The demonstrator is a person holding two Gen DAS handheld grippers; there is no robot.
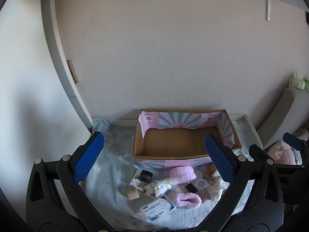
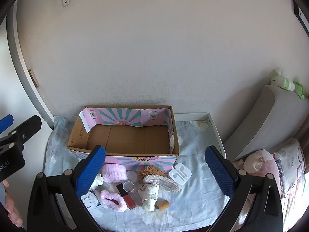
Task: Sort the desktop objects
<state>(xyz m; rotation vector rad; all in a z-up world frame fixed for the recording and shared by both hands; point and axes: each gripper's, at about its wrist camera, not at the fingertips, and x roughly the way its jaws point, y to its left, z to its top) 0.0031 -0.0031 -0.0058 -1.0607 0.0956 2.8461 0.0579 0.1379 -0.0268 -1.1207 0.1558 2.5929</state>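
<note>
Clutter is spread over a pale blue floral cloth in front of a cardboard box, which is set against the wall and is seen with nothing inside it; its outer front is printed in pink with teal rays. Just in front of the box, a pink fluffy band is laid, and a second pink fluffy piece is seen nearer the cameras. Between them a small clear cup and a red-filled tube with a dark cap are placed. To the right, a brown mushroom-shaped plush is found touching the box front, with a white earphone tray just beside it. A spotted white sock and a small cork-coloured roll are set nearest the viewer. In the left wrist view, a dark jar, a white and blue packet and a tan roll are also shown on the cloth. The left gripper is held above the clutter with its blue pads spread wide and nothing between them. The right gripper is likewise released, pads wide apart, with no item touched. Part of a hand is visible at the left edge of the right wrist view.
</note>
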